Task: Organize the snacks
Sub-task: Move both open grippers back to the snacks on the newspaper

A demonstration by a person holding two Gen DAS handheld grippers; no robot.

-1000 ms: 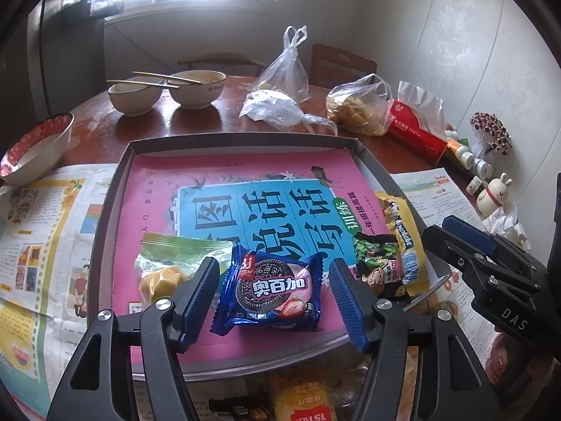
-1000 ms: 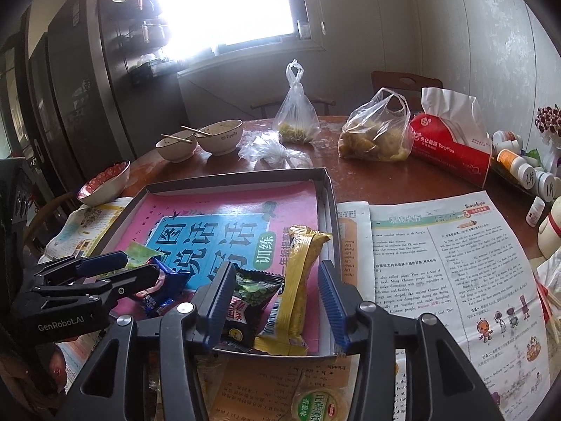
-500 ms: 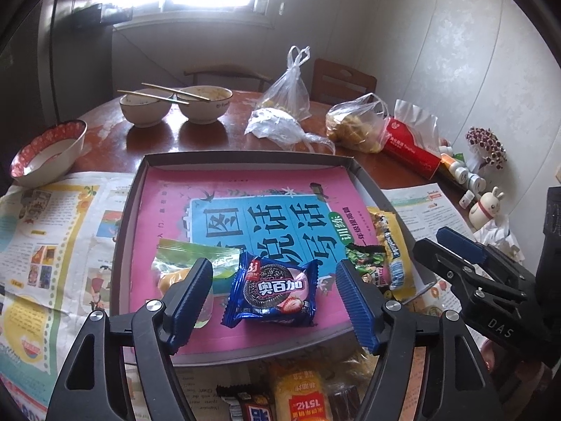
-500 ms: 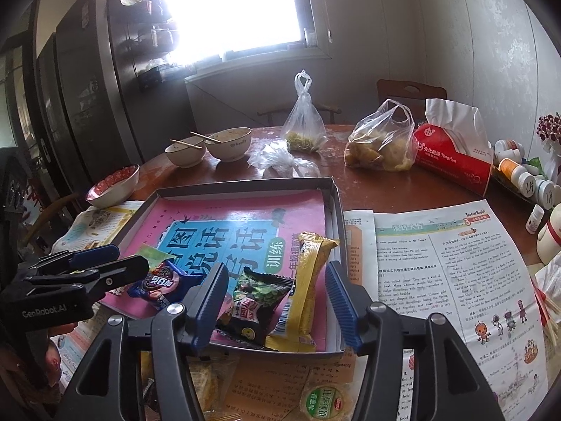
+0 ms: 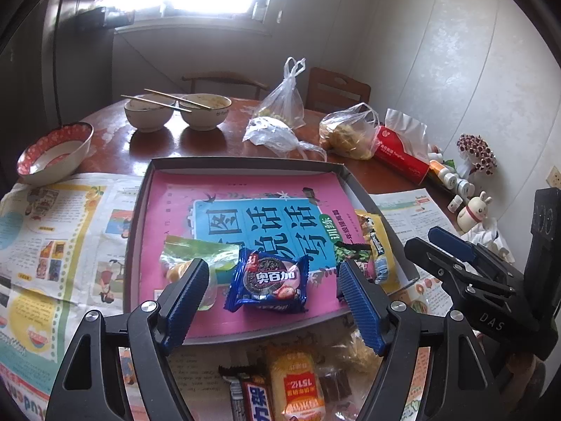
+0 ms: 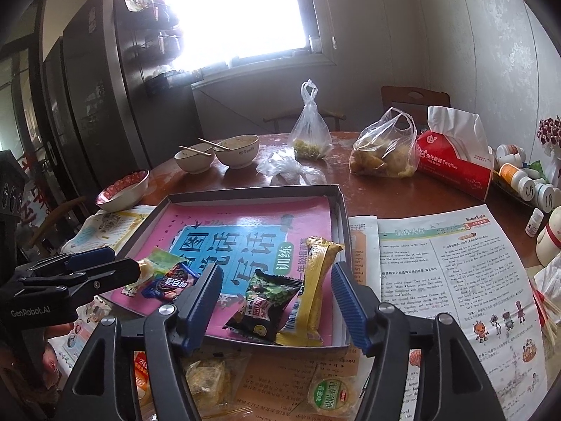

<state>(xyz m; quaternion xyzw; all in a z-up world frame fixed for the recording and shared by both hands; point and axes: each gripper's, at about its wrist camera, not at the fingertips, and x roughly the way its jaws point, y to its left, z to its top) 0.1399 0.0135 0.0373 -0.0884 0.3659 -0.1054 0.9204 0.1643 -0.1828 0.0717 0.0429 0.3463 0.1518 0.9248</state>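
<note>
Left wrist view: left gripper (image 5: 273, 301) has just been opening, fingers apart, nothing pinched. Blue cookie packet (image 5: 268, 282) lies flat between them on shallow grey tray (image 5: 242, 163) with pink book-cover liner.

Right wrist view: right gripper (image 6: 277, 307) also just been opening, holding nothing. Black-green snack packet (image 6: 266, 303) and yellow wafer wrapper (image 6: 310, 289) sit in tray's near right corner.

Risk imo: loose snacks ahead of tray easily nudged off; slick wrappers slip from pads.

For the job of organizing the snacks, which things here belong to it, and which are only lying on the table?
Belong to the job:
- blue cookie packet
- green candy packet
- black-green snack packet
- yellow snack bar
- tray
- loose snacks in front of the tray

Only lying about:
- bowls with chopsticks
- plastic bags
- tissue pack
- newspapers
</note>
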